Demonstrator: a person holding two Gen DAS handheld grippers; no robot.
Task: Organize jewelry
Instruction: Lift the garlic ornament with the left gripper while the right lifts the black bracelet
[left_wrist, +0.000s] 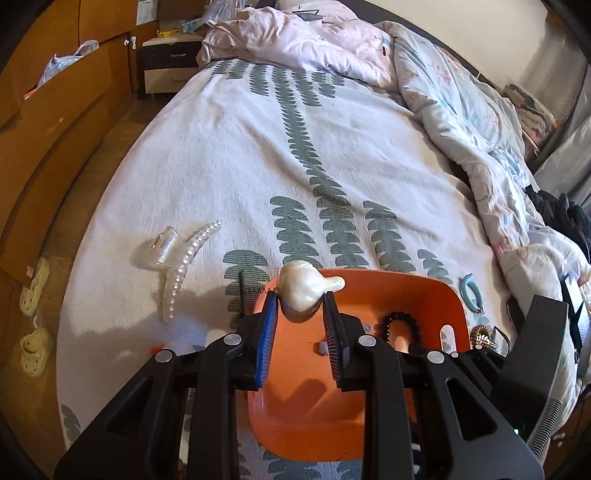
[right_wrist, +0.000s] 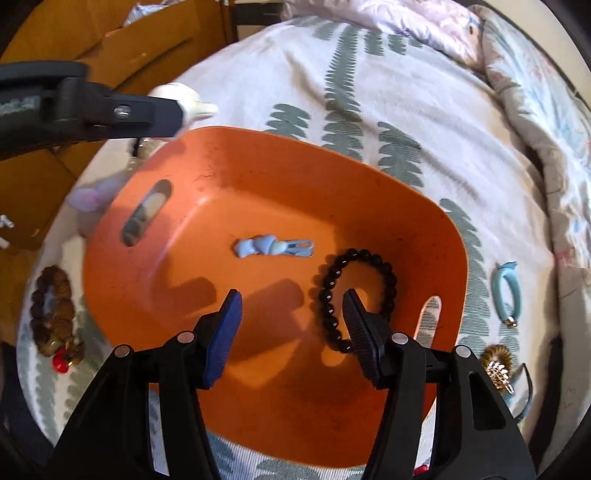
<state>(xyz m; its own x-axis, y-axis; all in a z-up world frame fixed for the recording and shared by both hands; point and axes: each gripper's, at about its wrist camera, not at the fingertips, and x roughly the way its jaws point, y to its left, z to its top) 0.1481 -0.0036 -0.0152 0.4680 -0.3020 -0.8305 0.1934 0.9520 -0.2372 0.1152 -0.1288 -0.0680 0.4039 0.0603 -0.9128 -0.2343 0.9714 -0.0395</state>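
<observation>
The shallow orange plastic tray (right_wrist: 258, 177) has a bare floor on its left half; a pale blue heart-shaped hair clip (right_wrist: 273, 246) and a black beaded bracelet (right_wrist: 354, 295) occupy the middle and right. Beyond its far rim, the leaf-patterned white bedspread (left_wrist: 258, 147) lies open up to the rumpled pastel duvet (left_wrist: 461, 110).

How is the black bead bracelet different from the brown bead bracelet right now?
The black bead bracelet lies inside the orange plastic tray; the brown bead bracelet lies outside it on the bedspread. The black one has small, glossy, even beads; the brown one has bigger, rough beads plus a red one. Both are beaded loops lying flat.
</observation>
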